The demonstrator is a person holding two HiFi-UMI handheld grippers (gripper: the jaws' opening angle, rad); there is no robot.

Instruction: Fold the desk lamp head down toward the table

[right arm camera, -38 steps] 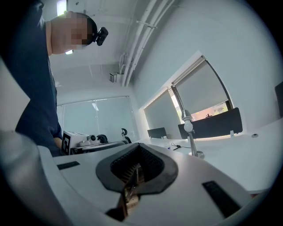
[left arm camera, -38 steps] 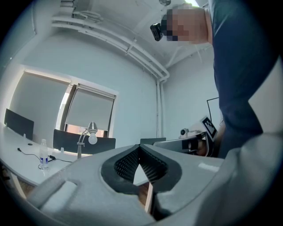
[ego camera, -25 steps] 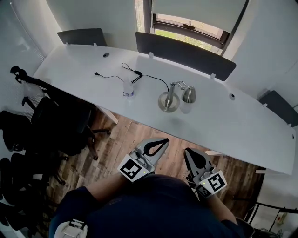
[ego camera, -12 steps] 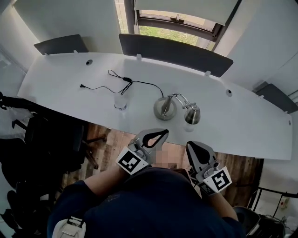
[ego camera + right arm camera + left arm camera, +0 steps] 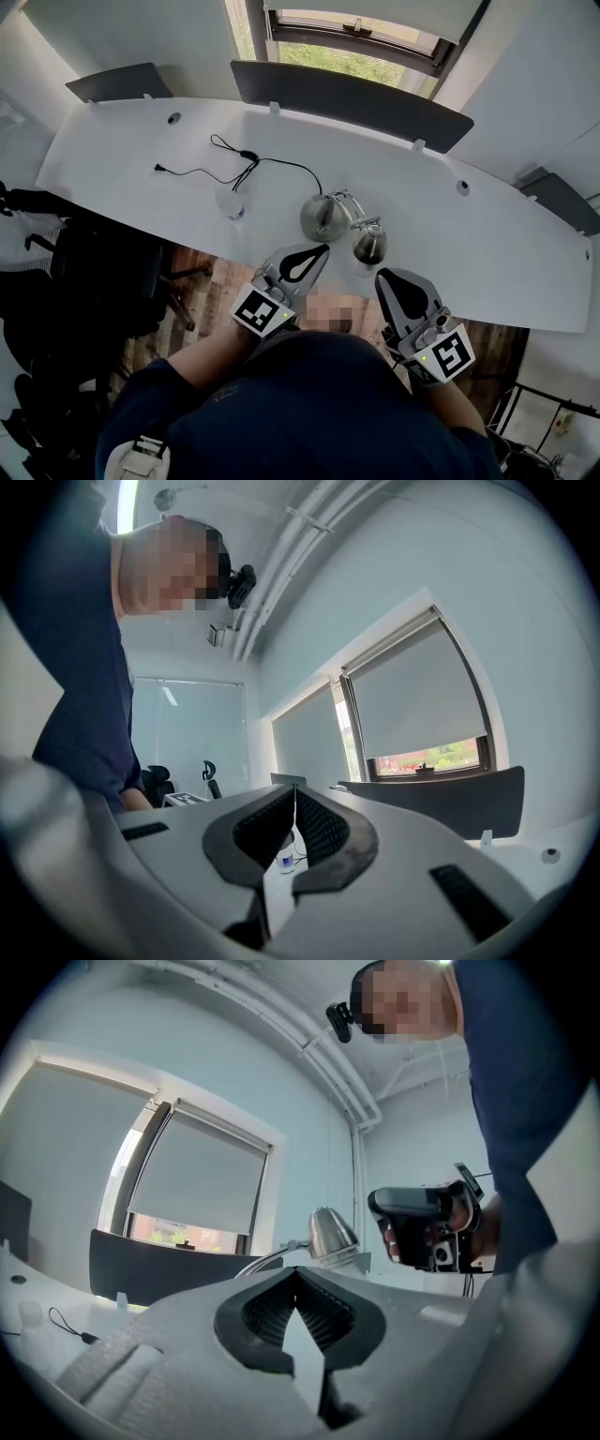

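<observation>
A brushed-metal desk lamp stands near the front edge of the white table (image 5: 487, 253). It has a round base (image 5: 322, 217), a bent arm (image 5: 349, 206) and a cone-shaped head (image 5: 369, 246) raised off the table. My left gripper (image 5: 322, 249) is shut and empty, its tips just in front of the base. My right gripper (image 5: 382, 276) is also shut and empty, just short of the lamp head. In the left gripper view the lamp head (image 5: 330, 1233) rises behind the closed jaws (image 5: 297, 1271), with the right gripper (image 5: 422, 1227) beside it. The right gripper view shows closed jaws (image 5: 294, 789) and no lamp.
A black cable (image 5: 246, 161) and a small clear cup (image 5: 232, 202) lie on the table left of the lamp. Dark divider panels (image 5: 347, 98) line the far edge below a window. Black office chairs (image 5: 103, 272) stand at the left over wood floor.
Both grippers have come forward to the table's front edge, closer to the lamp. Both stay shut. The lamp itself has not moved.
</observation>
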